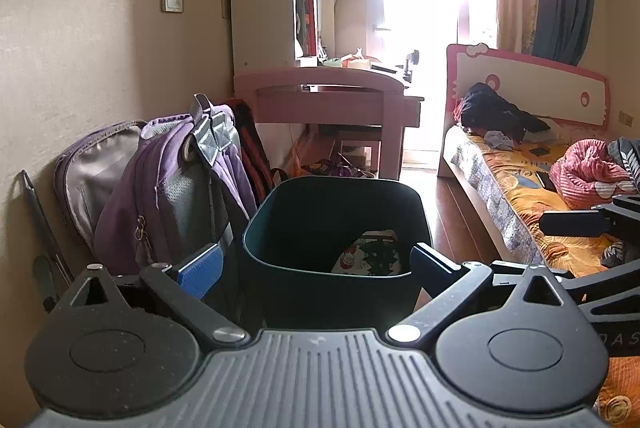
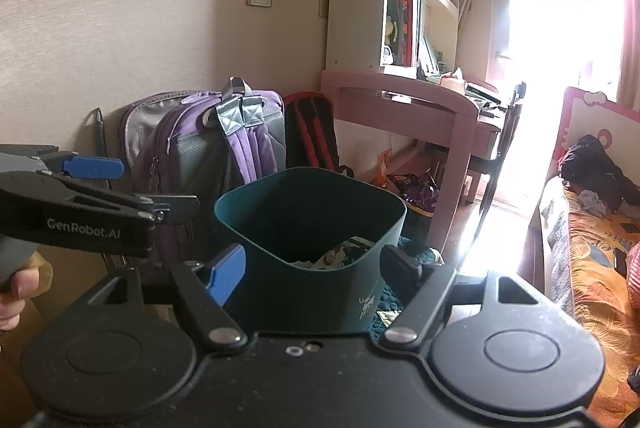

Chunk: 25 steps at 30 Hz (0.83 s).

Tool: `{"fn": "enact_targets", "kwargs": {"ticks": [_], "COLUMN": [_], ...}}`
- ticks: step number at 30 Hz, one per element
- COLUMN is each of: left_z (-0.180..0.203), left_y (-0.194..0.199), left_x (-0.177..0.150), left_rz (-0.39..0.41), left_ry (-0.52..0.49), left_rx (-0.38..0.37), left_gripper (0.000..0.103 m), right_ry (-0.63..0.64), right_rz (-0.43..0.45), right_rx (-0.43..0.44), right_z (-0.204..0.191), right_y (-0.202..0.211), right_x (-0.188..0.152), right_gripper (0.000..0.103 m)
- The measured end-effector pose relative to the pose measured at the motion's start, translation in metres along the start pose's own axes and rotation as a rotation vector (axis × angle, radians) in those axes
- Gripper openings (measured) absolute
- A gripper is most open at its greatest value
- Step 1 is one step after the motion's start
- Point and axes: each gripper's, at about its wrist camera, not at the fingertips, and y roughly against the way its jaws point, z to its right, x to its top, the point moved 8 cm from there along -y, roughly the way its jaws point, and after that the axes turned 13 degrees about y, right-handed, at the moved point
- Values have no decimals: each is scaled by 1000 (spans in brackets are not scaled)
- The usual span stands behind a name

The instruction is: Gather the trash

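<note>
A dark teal trash bin stands on the floor right in front of both grippers; it also shows in the right wrist view. Printed wrappers lie inside it, seen too in the right wrist view. My left gripper is open and empty, its fingers either side of the bin's near wall. My right gripper is open and empty, straddling the bin's near rim. The left gripper shows at the left of the right wrist view, held by a hand.
A purple backpack and a red-black bag lean on the wall left of the bin. A pink desk with snack bags beneath stands behind. A bed with clothes lies to the right.
</note>
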Motion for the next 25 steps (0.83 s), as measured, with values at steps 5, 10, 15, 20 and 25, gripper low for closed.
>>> {"fn": "enact_targets", "kwargs": {"ticks": [5, 10, 15, 20, 25], "left_z": [1, 0, 4, 7, 8], "left_y": [-1, 0, 5, -1, -4], "left_x": [-1, -3, -5, -11, -18], "left_rz": [14, 25, 65, 58, 49], "left_ry": [-9, 17, 16, 16, 2], "left_rx": [3, -2, -8, 4, 11], "left_gripper": [101, 101, 103, 103, 103], "right_ry": [2, -1, -6, -4, 9], "right_rz": [-5, -6, -8, -18, -28], "right_rx": [2, 7, 15, 20, 17], "right_z": [0, 0, 0, -1, -3], "right_y": [-2, -3, -5, -7, -6], "right_x": [-1, -3, -5, -9, -15], "right_gripper": [74, 74, 75, 75, 75]}}
